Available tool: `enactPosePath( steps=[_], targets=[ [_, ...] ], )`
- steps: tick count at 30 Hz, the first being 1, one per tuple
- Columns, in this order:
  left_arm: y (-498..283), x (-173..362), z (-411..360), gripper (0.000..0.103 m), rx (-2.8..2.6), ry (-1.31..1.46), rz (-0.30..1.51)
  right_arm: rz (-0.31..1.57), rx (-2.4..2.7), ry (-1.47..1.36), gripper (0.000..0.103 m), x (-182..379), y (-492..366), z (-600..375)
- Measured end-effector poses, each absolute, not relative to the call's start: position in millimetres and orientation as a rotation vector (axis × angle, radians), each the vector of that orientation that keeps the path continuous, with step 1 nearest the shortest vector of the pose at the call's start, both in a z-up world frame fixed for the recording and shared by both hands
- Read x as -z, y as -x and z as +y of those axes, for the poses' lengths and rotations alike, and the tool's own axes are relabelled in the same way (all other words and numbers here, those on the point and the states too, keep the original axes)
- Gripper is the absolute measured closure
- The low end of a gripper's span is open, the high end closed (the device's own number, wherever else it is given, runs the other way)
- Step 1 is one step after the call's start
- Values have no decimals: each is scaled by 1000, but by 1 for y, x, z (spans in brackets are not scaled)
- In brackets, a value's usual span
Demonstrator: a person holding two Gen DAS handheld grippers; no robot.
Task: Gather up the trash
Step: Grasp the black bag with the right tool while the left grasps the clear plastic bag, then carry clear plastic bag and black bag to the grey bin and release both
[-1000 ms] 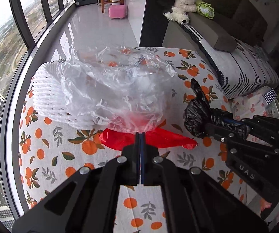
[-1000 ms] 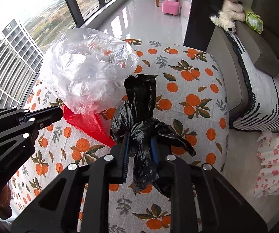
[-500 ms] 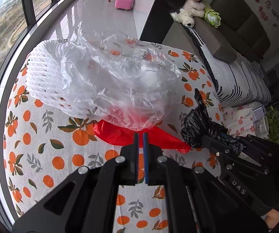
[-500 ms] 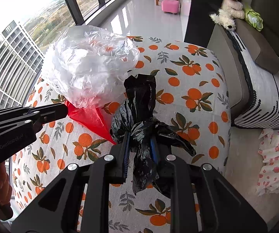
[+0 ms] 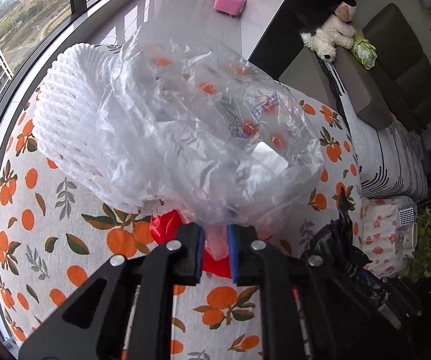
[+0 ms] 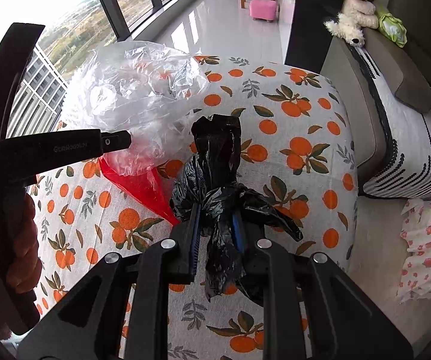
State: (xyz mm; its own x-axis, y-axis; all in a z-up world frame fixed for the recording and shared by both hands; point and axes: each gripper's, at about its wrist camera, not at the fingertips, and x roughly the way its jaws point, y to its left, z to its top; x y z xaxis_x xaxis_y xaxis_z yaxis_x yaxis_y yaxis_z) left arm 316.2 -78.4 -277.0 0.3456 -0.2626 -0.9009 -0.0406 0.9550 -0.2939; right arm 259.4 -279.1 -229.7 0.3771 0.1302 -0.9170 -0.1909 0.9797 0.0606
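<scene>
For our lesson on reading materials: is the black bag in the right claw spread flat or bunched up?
Bunched up. The black bag is crumpled into a twisted wad, pinched between the right claw pads, with loose ends sticking out above and below.

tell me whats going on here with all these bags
A person is collecting trash with two handheld grippers. The right gripper is clamped on a crumpled black bag above the orange-print cloth. The left gripper has its jaws slightly apart around the near edge of a clear plastic bag, which lies over a red bag and white foam netting.
</scene>
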Motion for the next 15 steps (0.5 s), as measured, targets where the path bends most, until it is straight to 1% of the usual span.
enactPosePath(
  steps=[1, 3, 9, 15],
  targets=[
    [-315, 277, -80, 100, 146, 271, 1206, 1166, -206, 61, 85, 229, -259, -279],
    [-311, 272, -82, 101, 156, 249, 1188, 1163, -208, 65, 85, 227, -258, -278],
    [-289, 249, -76, 102, 177, 239, 1135, 1148, -210, 86, 85, 216, -252, -275],
    [-255, 219, -51, 102, 191, 212, 1075, 1121, -218, 122, 85, 190, -239, -264]
  ],
)
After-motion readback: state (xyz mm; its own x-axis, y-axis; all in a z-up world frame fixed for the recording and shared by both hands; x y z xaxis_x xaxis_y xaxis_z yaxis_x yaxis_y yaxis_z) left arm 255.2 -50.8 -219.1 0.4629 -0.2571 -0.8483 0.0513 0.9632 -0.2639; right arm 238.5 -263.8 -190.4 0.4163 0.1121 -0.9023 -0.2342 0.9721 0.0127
